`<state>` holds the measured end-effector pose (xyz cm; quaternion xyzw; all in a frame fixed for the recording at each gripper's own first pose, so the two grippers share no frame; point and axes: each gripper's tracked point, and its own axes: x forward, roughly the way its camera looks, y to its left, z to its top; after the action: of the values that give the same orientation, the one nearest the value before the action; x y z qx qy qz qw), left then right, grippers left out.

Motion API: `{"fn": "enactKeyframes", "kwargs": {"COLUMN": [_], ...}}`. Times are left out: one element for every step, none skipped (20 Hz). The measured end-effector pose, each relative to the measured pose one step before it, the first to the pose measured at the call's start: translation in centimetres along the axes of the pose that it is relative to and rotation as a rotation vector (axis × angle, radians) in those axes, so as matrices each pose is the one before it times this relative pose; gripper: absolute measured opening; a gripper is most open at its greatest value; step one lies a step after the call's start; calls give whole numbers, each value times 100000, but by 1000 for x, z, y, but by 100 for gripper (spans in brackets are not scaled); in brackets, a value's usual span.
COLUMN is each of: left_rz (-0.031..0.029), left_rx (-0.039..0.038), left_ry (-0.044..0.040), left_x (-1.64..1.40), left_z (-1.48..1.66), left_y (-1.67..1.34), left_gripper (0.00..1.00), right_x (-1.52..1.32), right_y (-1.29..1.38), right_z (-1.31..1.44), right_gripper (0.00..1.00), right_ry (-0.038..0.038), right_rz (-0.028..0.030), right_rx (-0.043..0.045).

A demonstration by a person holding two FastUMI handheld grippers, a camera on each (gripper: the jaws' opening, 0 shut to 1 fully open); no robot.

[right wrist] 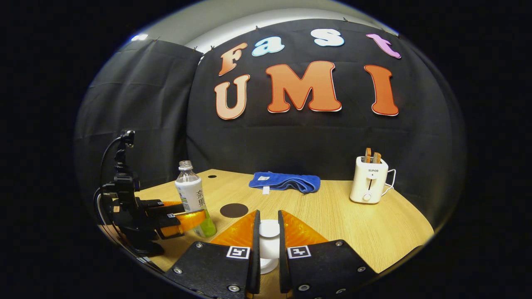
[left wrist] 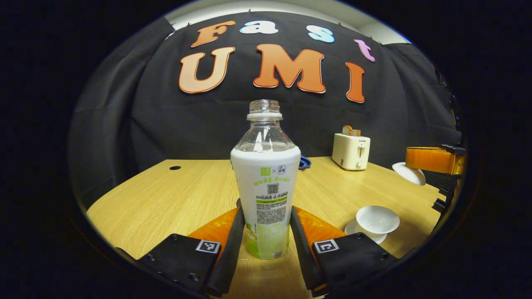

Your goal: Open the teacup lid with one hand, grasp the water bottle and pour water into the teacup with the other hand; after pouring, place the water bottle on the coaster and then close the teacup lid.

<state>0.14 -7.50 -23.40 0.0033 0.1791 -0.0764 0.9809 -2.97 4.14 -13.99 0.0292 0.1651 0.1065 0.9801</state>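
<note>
An uncapped water bottle point(left wrist: 266, 187) with a white and green sleeve stands upright on the wooden table point(left wrist: 166, 195). My left gripper point(left wrist: 266, 209) is shut on its lower half, a finger pressing on each side. The right gripper view shows the same bottle point(right wrist: 192, 195) held by the left gripper point(right wrist: 187, 218), left of a dark round coaster point(right wrist: 234, 210). My right gripper point(right wrist: 268, 212) is shut on the white teacup lid point(right wrist: 269, 232), held above the table. The open white teacup point(left wrist: 377, 219) sits on its saucer at the right, with the lid point(left wrist: 409, 172) in the right gripper point(left wrist: 430, 160) beyond it.
A cream toaster point(right wrist: 370, 178) with toast stands at the back right of the table. A folded blue cloth point(right wrist: 286, 182) lies at the back middle. A small dark hole point(left wrist: 175, 167) marks the table's far left. The booth's black cloth wall closes the back.
</note>
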Motion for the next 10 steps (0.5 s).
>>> {"fn": "enactKeyframes", "kwargs": {"left_rz": [1014, 948, 1201, 669, 794, -103, -204, -177, 196, 348], "left_rx": [1496, 2415, 3303, 3531, 3941, 3827, 3966, 3732, 4247, 4441], "left_ry": [-108, -233, 31, -444, 265, 130, 494, 540, 413, 317], "left_x": [-82, -77, -133, -107, 26, 30, -20, -77, -21, -22], "left_z": [218, 347, 252, 243, 191, 111, 66, 74, 38, 123], "left_y": [300, 157, 249, 108, -64, -185, -206, -195, -125, -111], "left_gripper": [66, 66, 66, 66, 65, 66, 65, 65, 65, 67], "right_x": [-14, -47, 5, -39, -73, -94, -101, -109, -149, -171], "right_y": [-112, -21, -119, -159, -127, -164, -209, -274, -249, -323], "right_z": [96, -38, 21, 81, 77, 7, 70, 70, 28, 45], "right_gripper": [18, 18, 18, 18, 18, 18, 18, 18, 18, 18], "right_ry": [-350, -78, -292, -88, -217, -266, -198, -438, -125, -409], "right_rz": [-132, 16, -171, -233, -174, -418, -174, -543, -253, -709], "right_rx": [93, 206, 184, 47, -28, 0, 60, 270, 361, 568]}}
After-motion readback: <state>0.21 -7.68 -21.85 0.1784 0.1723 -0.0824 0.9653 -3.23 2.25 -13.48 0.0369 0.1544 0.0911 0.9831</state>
